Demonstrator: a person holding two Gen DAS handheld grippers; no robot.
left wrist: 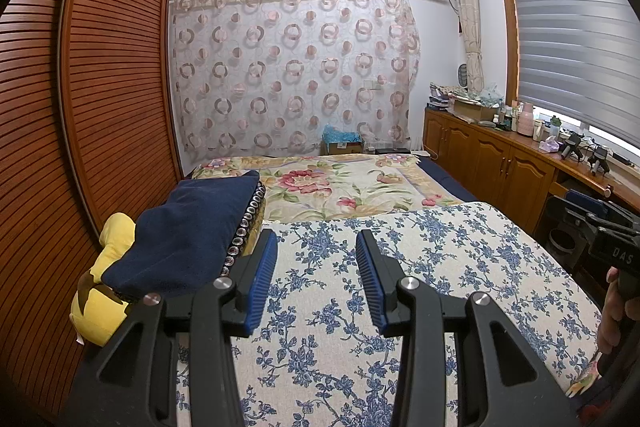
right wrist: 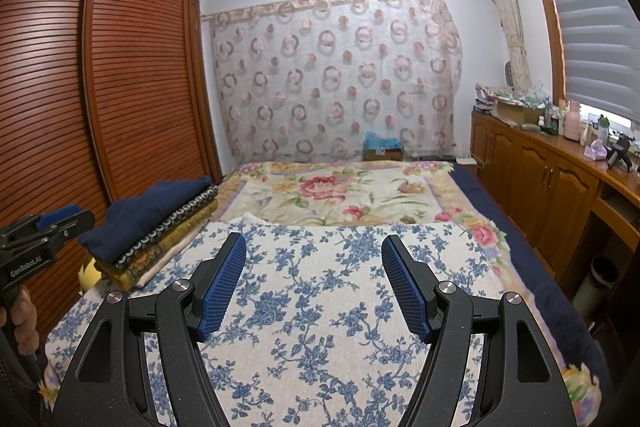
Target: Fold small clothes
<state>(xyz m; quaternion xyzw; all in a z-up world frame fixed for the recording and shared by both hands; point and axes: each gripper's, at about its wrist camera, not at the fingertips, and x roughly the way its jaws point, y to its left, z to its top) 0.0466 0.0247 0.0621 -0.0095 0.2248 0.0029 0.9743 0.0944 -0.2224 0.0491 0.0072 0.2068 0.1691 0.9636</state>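
A stack of folded clothes lies at the bed's left edge, topped by a navy blue piece [left wrist: 192,231] [right wrist: 148,215] over a black ring-patterned one [left wrist: 244,227] [right wrist: 176,227] and yellowish ones [right wrist: 160,251]. My left gripper [left wrist: 316,243] is open and empty above the blue-flowered white cloth [left wrist: 360,307], just right of the stack. My right gripper [right wrist: 314,247] is open and empty over the same cloth [right wrist: 320,307]. Each gripper shows at the edge of the other's view, the right one [left wrist: 600,231] and the left one [right wrist: 44,231].
A yellow plush toy [left wrist: 104,287] lies under the stack's left end. A pink-flowered blanket [left wrist: 344,187] covers the far bed. A slatted wooden wardrobe [left wrist: 80,107] stands on the left, wooden cabinets [left wrist: 500,163] with clutter on the right, a patterned curtain [left wrist: 292,67] behind.
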